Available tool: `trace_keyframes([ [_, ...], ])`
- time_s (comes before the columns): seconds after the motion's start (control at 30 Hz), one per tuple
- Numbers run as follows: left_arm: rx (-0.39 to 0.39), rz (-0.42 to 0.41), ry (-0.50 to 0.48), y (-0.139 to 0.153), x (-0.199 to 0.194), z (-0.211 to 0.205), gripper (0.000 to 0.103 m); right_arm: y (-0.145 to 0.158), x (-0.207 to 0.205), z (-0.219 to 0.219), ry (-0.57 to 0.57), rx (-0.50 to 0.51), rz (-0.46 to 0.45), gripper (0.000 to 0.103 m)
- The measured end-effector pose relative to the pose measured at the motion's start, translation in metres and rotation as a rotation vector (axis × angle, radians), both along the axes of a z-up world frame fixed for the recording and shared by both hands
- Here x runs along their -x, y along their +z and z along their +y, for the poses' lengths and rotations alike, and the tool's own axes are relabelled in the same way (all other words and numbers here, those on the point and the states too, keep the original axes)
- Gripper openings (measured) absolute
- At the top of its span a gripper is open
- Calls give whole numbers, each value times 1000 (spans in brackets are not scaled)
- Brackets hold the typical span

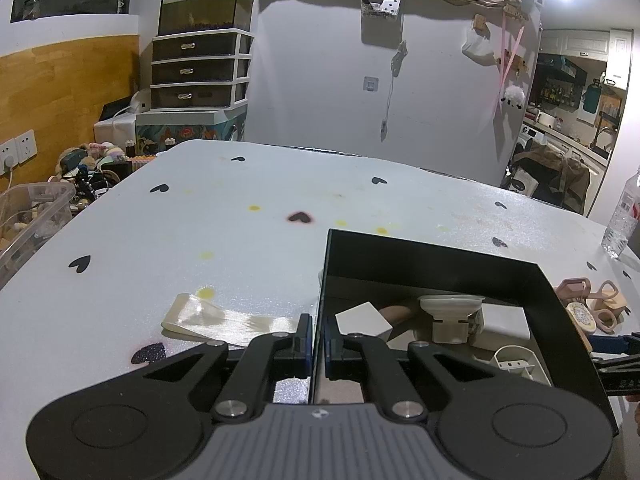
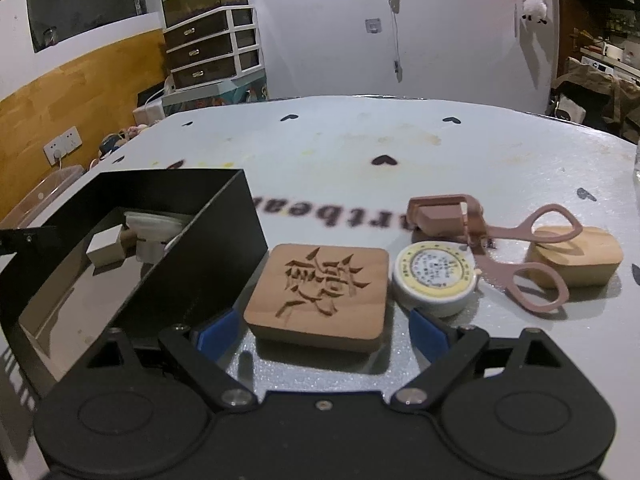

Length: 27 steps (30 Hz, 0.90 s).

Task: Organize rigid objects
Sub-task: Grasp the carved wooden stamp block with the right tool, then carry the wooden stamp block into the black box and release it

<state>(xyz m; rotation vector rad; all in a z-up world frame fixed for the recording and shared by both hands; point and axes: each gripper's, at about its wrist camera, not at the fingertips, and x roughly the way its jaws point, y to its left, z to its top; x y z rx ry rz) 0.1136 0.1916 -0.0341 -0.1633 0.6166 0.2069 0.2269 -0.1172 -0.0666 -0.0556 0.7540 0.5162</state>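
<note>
Left wrist view: the left gripper (image 1: 318,340) is seen with its jaws pressed on the left wall of the black box (image 1: 432,256), one finger outside and one inside, so the box is held steady on the counter (image 1: 248,184). Inside the box a white block (image 1: 362,318), a white cup-like piece (image 1: 450,314) and a white holder (image 1: 516,362) are already collected. A strip of clear tape (image 1: 224,318) lies on the counter just beside the box.

Right wrist view: the right gripper (image 2: 316,334) is held low with its jaws spread wide around the near edge of the carved wooden block (image 2: 320,290); contact with the blue pads cannot be confirmed. The block lies just beside the box and touches, or nearly touches, the round tin (image 2: 436,278). Pink scissors (image 2: 524,256) rest partly on a plain wooden block (image 2: 580,258).

A risk is judged here: if the jaws are closed off-centre, the flat block could be twisted out, or the tin could be pushed by the right finger. The box wall could also be struck by the left finger when the block is lifted.
</note>
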Motion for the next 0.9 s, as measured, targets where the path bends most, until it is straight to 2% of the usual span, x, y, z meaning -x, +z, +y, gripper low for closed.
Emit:
trace_keyframes([
  [0.13,0,0,0,0,0,0,5,-3,0,4,0,18,-20,92],
  [0.2,0,0,0,0,0,0,5,-2,0,2,8,7,-23,85],
  [0.23,0,0,0,0,0,0,5,-1,0,0,12,-3,-22,78],
  [0.27,1,0,0,0,0,0,5,0,1,-2,11,-9,-20,77],
  [0.73,9,2,-2,-5,-2,-1,5,7,44,-50,-57,42,32,78],
  [0.83,11,2,-3,-6,-3,0,5,11,42,-51,-102,31,28,87],
  [0.9,12,3,-2,-6,-3,0,5,14,38,-48,-113,19,27,87],
])
